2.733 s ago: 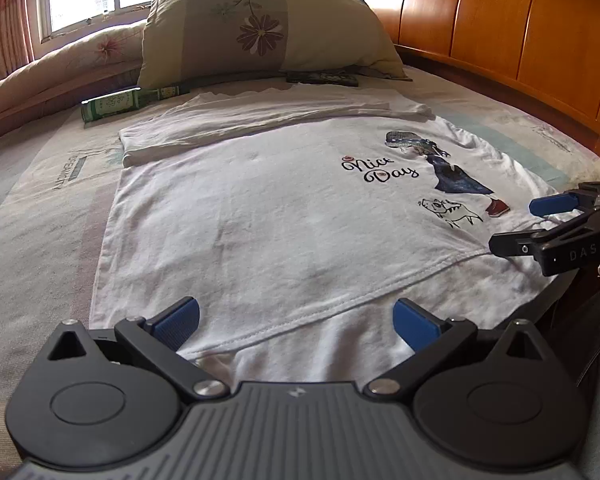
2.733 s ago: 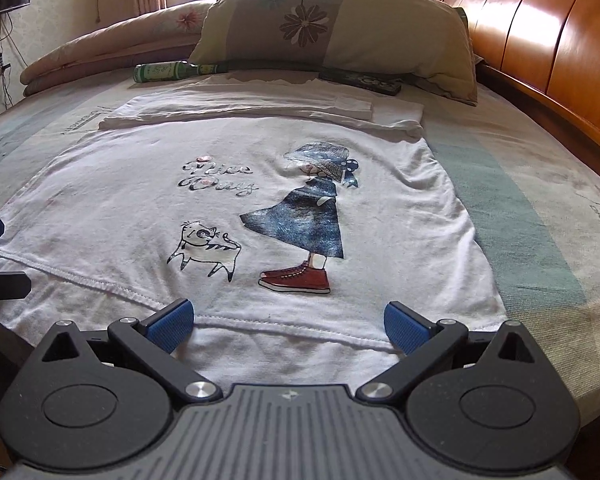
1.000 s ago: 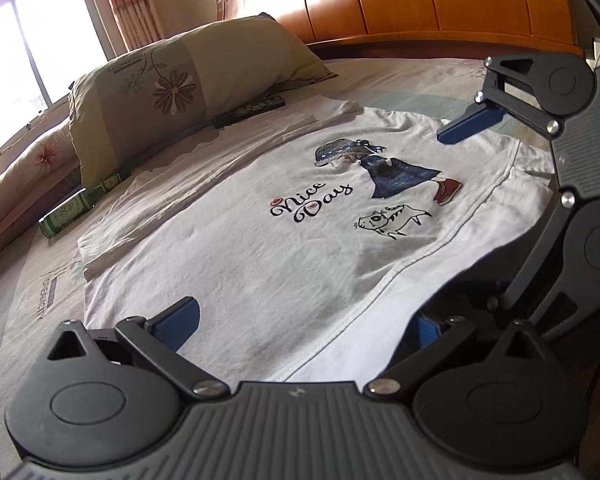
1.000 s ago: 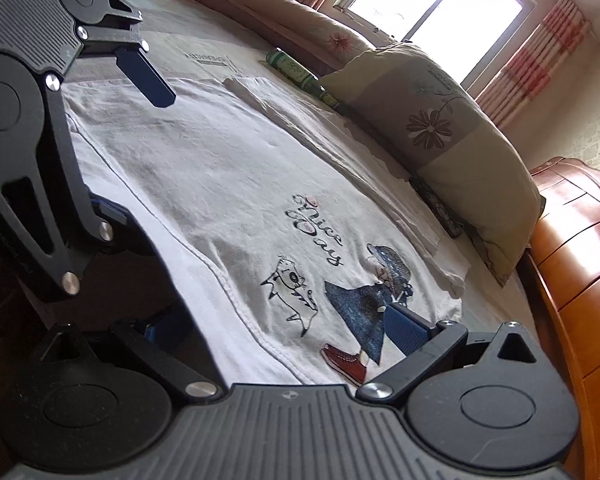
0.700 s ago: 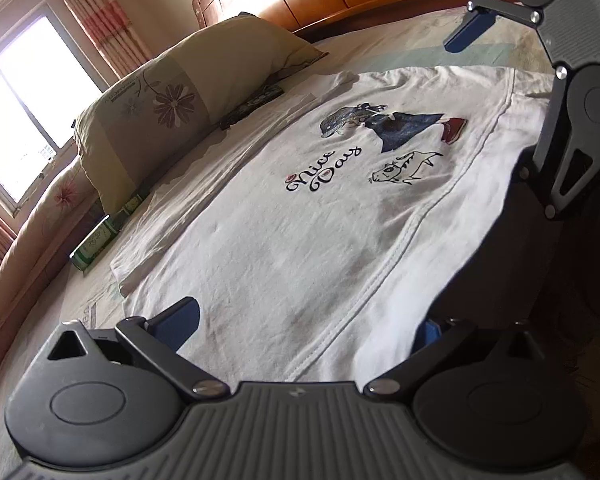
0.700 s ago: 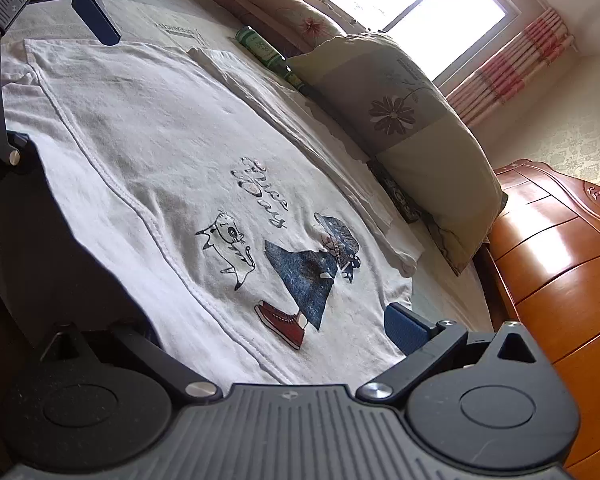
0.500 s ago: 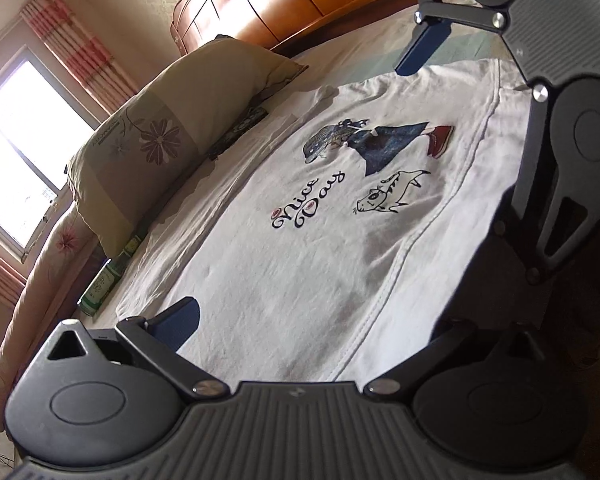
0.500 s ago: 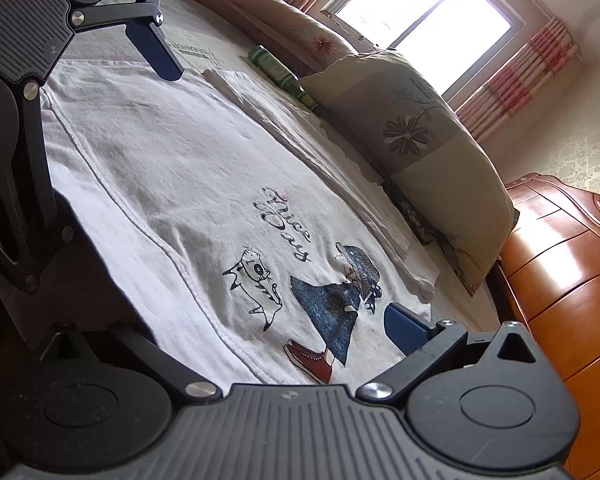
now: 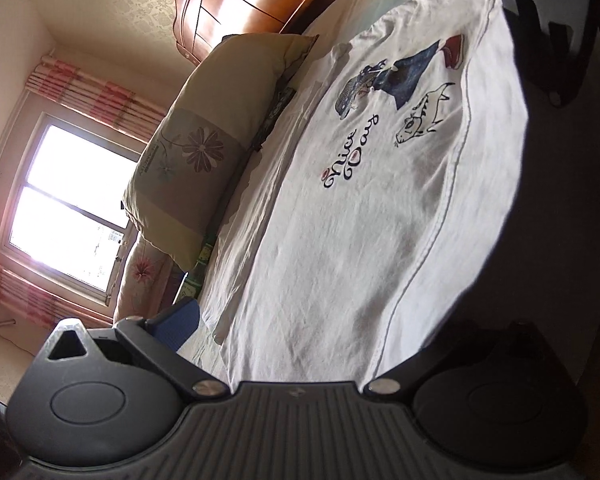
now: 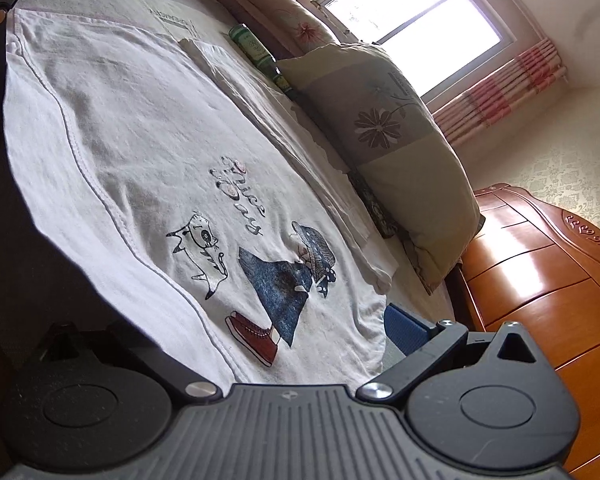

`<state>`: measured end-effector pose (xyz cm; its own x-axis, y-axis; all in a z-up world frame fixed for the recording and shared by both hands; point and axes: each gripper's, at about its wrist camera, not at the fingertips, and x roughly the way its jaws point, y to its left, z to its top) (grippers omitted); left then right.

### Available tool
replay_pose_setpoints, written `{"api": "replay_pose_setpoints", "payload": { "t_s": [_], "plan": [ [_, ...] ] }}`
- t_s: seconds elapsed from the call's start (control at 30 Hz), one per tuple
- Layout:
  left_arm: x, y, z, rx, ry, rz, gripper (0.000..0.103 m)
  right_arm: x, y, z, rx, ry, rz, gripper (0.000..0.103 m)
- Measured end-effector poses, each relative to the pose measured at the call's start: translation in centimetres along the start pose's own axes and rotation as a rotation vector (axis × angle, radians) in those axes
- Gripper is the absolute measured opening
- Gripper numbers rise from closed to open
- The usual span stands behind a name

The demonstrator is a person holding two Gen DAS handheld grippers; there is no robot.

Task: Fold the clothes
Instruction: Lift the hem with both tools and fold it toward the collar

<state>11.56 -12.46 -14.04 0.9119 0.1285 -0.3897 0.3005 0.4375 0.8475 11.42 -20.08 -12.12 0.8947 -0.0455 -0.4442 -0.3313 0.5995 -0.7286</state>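
Left wrist view: a white T-shirt (image 9: 352, 216) is spread flat on the bed (image 9: 384, 4), in front of the fingers and between them. A girl, a cat and the words "Nice Day" are printed on it. The left gripper (image 9: 300, 328) is held wide open, with one blue pad (image 9: 178, 322) seen and the other lost in dark shadow. In the right wrist view, the right gripper (image 10: 236, 328) is open too, one finger hidden in shadow. The shirt's near hem is cut off by both grippers. A pillow (image 10: 388, 136) lies beyond the fingers.
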Motion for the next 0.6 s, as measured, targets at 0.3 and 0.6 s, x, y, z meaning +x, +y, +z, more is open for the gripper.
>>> {"api": "replay_pose_setpoints", "payload": {
  "t_s": [0.3, 0.6],
  "plan": [
    [-0.1, 0.7, -0.5, -0.052, 0.054, 0.131, 0.103, 0.5, -0.9, -1.4, -0.021, 0.005, -0.139, 0.103],
    [1.1, 1.9, -0.4, -0.091, 0.112, 0.126, 0.103, 1.1, -2.1, -0.9, -0.005, -0.027, -0.213, 0.103]
  ]
}}
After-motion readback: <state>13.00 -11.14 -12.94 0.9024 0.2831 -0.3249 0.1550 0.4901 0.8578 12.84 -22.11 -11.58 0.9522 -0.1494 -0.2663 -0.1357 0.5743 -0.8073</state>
